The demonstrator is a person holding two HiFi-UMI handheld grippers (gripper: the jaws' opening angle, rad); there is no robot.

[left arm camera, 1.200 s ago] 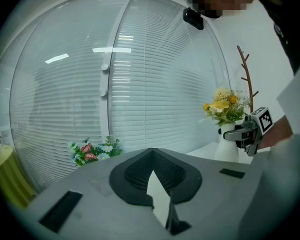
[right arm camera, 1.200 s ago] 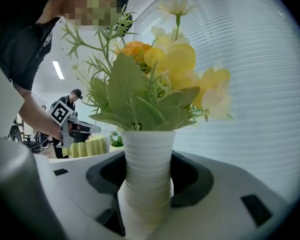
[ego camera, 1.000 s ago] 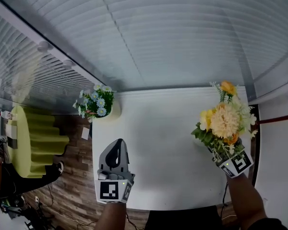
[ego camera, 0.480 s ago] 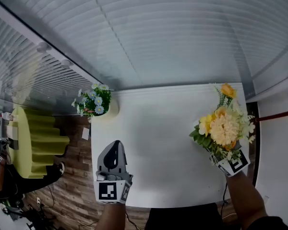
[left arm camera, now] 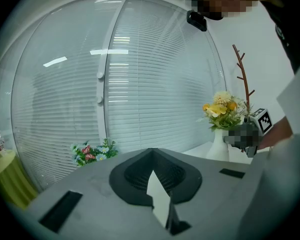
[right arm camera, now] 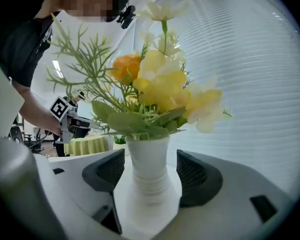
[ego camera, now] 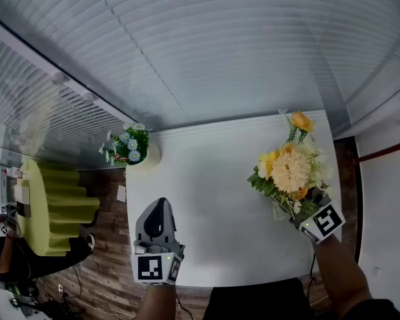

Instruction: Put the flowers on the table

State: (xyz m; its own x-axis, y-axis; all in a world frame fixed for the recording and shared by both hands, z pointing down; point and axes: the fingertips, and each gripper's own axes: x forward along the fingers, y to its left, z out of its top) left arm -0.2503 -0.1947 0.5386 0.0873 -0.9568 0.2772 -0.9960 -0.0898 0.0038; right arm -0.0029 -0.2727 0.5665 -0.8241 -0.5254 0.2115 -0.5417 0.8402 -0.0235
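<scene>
Nearest the person, at about 7 o'clock over the white table (ego camera: 213,179), the left gripper (ego camera: 158,209) hangs empty with its jaws closed together. At roughly 4 o'clock the right gripper (right arm camera: 150,170) straddles a white vase (right arm camera: 146,196); its jaws are opening, and a gap shows on each side between the dark ribbed pads and the vase, so nothing presses on it and it appears to stand on the tabletop on its own, near the right edge. The vase looks stiff and smooth, probably glazed ceramic or hard plastic, so it is likely slippery under the pads and could chip or crack if knocked over. It has a flared foot, a ringed waist and a narrower neck; the ringed waist, just where the jaws now stand, seems the best place to take hold, since the rings give some purchase and the grip sits low. Above it the flowers (right arm camera: 160,89), yellow and orange heads with thin green sprays, look light and soft, perhaps artificial, and they spread wider than the foot, so the whole is likely top-heavy and should be kept upright; the stems would bend or pull out if gripped. Further off, at the table's 10 o'clock corner, sits a small pot of blue and white flowers (ego camera: 130,145), and beyond it hang the pale blinds (ego camera: 220,45).
</scene>
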